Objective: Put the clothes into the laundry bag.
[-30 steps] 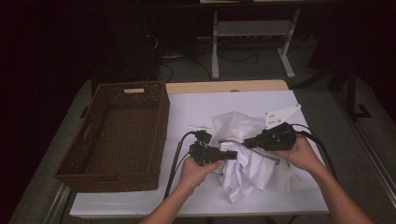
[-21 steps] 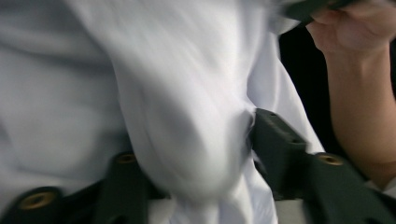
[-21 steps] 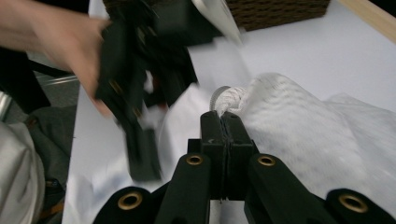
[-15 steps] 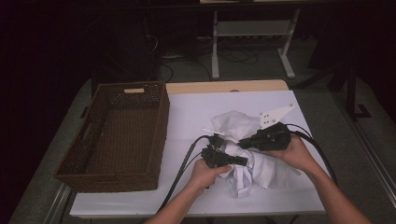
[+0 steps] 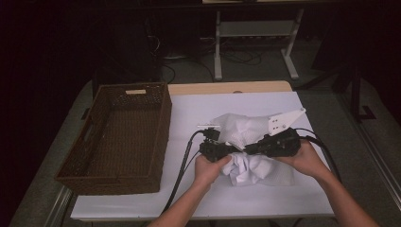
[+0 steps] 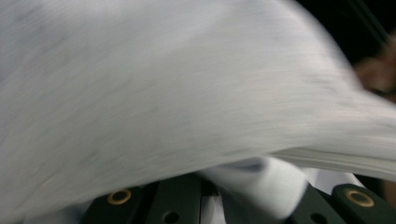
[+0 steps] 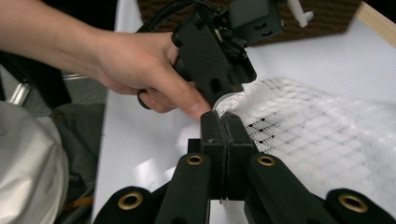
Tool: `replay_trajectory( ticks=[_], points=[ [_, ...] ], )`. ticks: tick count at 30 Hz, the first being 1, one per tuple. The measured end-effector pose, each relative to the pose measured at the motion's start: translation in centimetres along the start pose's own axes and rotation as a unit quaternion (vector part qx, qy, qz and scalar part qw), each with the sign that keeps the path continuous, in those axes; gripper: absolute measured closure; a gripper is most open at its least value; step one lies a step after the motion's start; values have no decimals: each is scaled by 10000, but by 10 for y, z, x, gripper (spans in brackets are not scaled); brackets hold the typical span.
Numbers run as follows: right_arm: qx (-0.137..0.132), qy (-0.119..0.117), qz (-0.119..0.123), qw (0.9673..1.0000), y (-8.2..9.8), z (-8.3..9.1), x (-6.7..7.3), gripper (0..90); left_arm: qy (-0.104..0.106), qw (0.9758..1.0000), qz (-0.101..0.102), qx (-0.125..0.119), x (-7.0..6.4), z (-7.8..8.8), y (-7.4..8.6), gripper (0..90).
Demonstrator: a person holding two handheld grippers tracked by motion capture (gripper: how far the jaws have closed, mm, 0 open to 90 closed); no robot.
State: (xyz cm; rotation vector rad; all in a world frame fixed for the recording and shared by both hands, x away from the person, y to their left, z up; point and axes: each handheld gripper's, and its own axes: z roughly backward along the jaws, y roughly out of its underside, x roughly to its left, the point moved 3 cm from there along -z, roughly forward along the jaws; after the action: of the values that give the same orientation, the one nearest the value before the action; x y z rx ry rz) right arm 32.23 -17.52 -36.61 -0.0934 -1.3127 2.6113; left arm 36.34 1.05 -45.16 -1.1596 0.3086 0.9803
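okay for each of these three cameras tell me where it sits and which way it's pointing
High view: above the person's side, looking forward and down on the table, basket and white cloth; both forearms, left gripper and right gripper show.
Left gripper view: on that gripper, pressed close into cloth.
Right gripper view: along its shut jaws at the cloth edge, facing the left hand.
All three share the cloth.

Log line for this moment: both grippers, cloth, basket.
left gripper: just closed on white cloth | right gripper: shut on cloth | basket: empty
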Motion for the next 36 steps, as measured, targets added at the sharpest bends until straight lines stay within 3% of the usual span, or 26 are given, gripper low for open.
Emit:
replay_trajectory(
  ticks=[1, 3, 8, 10, 12, 14, 16, 18, 21, 23, 26, 30, 33, 36],
  points=[
    [119, 114, -31, 9999, 4, -2, -5, 886, -79, 10000, 18, 17, 4, 0, 0, 837],
    [319, 272, -95, 9991, 11, -7, -12, 886, 3, 9999, 17, 108, 6, 3, 0, 811],
    [145, 327, -318, 9989, 20, -5, -21, 886, -19, 9974, -382, 604, -5, 26, 2, 465],
    [122, 365, -324, 9987, 19, -3, -21, 885, -69, 9961, -486, 727, -8, 39, 5, 375],
    [98, 376, -330, 9987, 18, -2, -21, 885, -25, 9956, -457, 815, -8, 47, 10, 342],
    [92, 389, -320, 9987, 18, -3, -21, 885, 15, 9947, -374, 960, -6, 42, 15, 352],
    [78, 375, -349, 9987, 17, -5, -22, 885, 272, 9942, -151, 1025, -6, 27, 19, 378],
    [56, 355, -333, 9988, 17, -7, -22, 885, 358, 9950, -10, 929, -6, 10, 19, 458],
    [89, 323, -317, 9989, 17, -9, -20, 885, 483, 9972, 111, 568, -10, -8, 15, 677],
    [55, 295, -315, 9991, 15, -7, -19, 885, 457, 9983, -108, 356, -19, -10, 11, 811],
    [-39, 260, -230, 9994, 11, -1, -15, 885, 503, 9980, -362, 153, -32, 0, 5, 840],
    [-231, 108, -92, 9996, 2, 7, -4, 886, 618, 9962, -612, -72, -50, 28, -1, 844],
    [-399, -77, 31, 9992, -7, 7, 6, 887, 381, 9952, -897, -40, -57, 41, -2, 845],
    [-285, -159, 188, 9993, -16, 1, 13, 888, 132, 9966, -809, -5, -45, 39, -4, 844]
  ],
)
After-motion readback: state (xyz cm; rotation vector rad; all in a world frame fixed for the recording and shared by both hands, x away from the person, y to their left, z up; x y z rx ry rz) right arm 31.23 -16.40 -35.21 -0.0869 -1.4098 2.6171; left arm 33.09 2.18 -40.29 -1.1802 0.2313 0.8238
